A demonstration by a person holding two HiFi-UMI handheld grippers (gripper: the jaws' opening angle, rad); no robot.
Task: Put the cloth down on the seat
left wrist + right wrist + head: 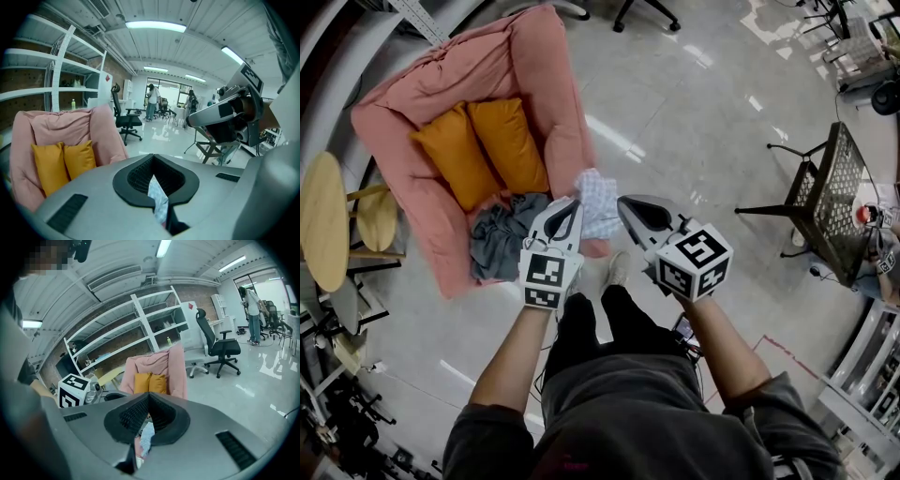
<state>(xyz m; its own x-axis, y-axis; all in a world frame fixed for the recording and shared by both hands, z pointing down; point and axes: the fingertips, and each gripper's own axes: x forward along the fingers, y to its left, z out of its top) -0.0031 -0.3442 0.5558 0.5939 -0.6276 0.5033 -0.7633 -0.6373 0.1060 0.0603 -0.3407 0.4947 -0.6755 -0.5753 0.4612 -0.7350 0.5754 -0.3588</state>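
Note:
A light checked cloth (598,208) hangs at the front edge of the pink armchair (450,239), stretched between my two grippers. My left gripper (574,201) is shut on its left side; the left gripper view shows the cloth (157,196) pinched between the closed jaws. The right gripper (622,200) is also shut, and the cloth (146,437) sits in its jaw gap. Both grippers hover just above the seat's front. A grey cloth (502,242) lies crumpled on the seat, in front of two orange cushions (483,150).
A round wooden table (323,220) and stool stand left of the armchair. A black wire-mesh stand (827,197) is on the right. The person's legs and a shoe (617,270) are below the grippers. White shelving (140,329) and a black office chair (220,350) stand behind the armchair.

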